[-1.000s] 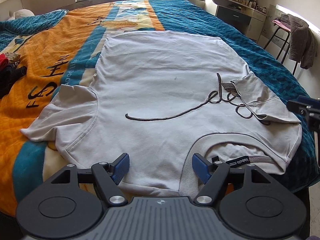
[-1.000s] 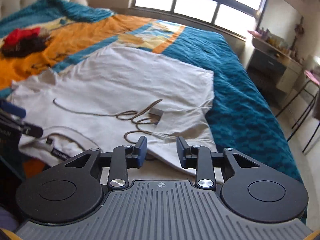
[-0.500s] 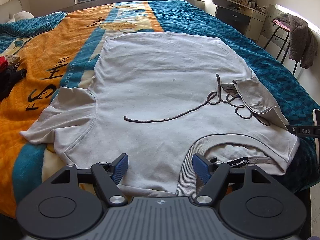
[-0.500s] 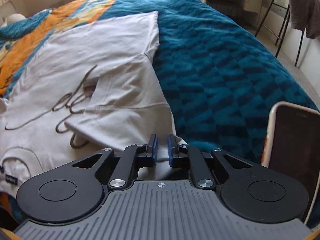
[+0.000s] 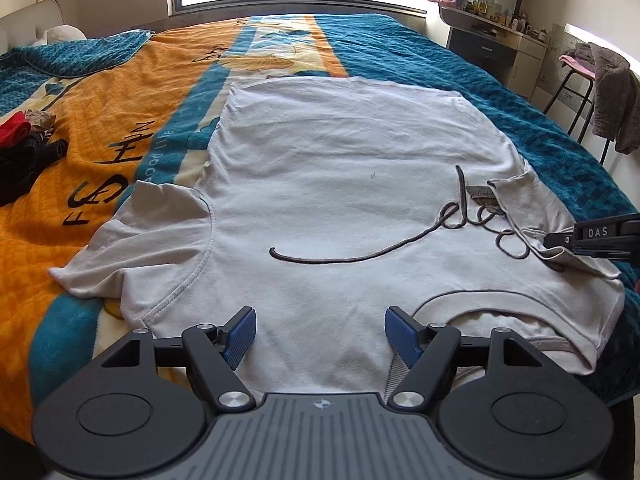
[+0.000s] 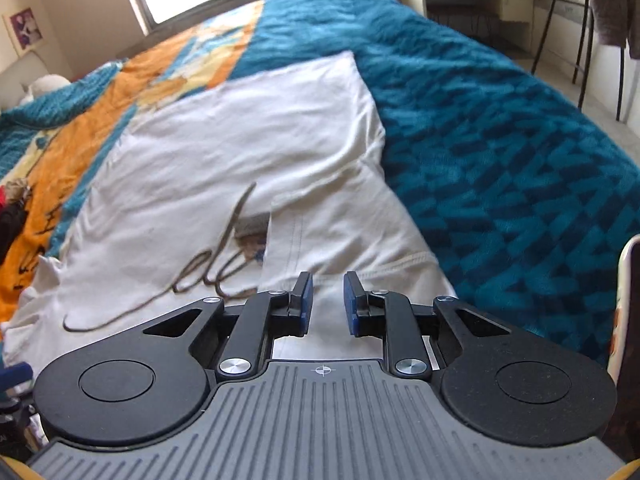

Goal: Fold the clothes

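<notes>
A pale grey T-shirt with dark script lettering lies flat on the bed, collar nearest me. Its right sleeve is folded in over the chest. It also shows in the right wrist view. My left gripper is open wide and empty, low over the shirt's near edge beside the collar. My right gripper is open with a narrow gap, over the folded sleeve; its tip shows at the right edge of the left wrist view, touching the sleeve.
The bed has an orange and teal blanket. Dark and red clothes lie at the far left. A chair with a draped garment and a dresser stand at the right. A phone edge shows at right.
My right gripper has opened from nearly shut and moved left onto the folded sleeve. My left gripper has held still, open.
</notes>
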Tool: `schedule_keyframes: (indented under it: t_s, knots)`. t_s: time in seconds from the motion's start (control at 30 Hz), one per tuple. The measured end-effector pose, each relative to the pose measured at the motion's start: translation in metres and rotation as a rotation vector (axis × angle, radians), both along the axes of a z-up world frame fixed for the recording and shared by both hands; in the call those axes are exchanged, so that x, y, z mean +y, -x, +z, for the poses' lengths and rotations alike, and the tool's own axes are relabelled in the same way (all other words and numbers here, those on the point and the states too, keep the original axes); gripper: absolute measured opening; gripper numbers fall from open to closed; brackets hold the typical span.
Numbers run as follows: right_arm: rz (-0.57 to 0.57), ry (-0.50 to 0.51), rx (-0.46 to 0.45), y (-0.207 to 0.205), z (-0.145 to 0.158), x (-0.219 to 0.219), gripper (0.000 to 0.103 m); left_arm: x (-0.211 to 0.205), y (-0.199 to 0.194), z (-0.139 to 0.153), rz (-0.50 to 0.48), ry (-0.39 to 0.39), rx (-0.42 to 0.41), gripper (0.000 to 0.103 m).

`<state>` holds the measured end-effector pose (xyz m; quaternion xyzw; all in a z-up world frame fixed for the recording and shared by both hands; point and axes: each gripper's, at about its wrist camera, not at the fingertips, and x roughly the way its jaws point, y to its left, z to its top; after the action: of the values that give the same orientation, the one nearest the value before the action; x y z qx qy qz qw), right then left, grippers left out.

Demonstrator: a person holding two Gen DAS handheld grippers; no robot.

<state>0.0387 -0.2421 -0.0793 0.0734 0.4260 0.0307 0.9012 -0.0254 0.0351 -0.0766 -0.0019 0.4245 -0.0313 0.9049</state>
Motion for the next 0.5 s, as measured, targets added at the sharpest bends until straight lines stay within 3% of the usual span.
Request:
schedule_keyframes:
  t_s: [0.17, 0.27, 0.33, 0.5]
  knots:
    - [0.075, 0.121, 0.035, 0.044, -0.001, 0.022, 0.024, -0.003, 0.017, 0.003, -0.148, 0.01, 0.051, 0.064]
    - [0.101, 0.112, 0.013, 0.064, 0.018, 0.023, 0.03, 0.013, 0.033, 0.013, -0.197, 0.062, 0.051, 0.064]
    - [0.126, 0.05, -0.028, 0.066, 0.032, 0.026, 0.045, 0.036, 0.037, 0.02, -0.135, 0.124, 0.013, 0.067]
    - [0.191, -0.128, -0.049, 0.051, 0.046, 0.053, 0.051, 0.111, 0.037, 0.027, 0.248, 0.242, -0.081, 0.061]
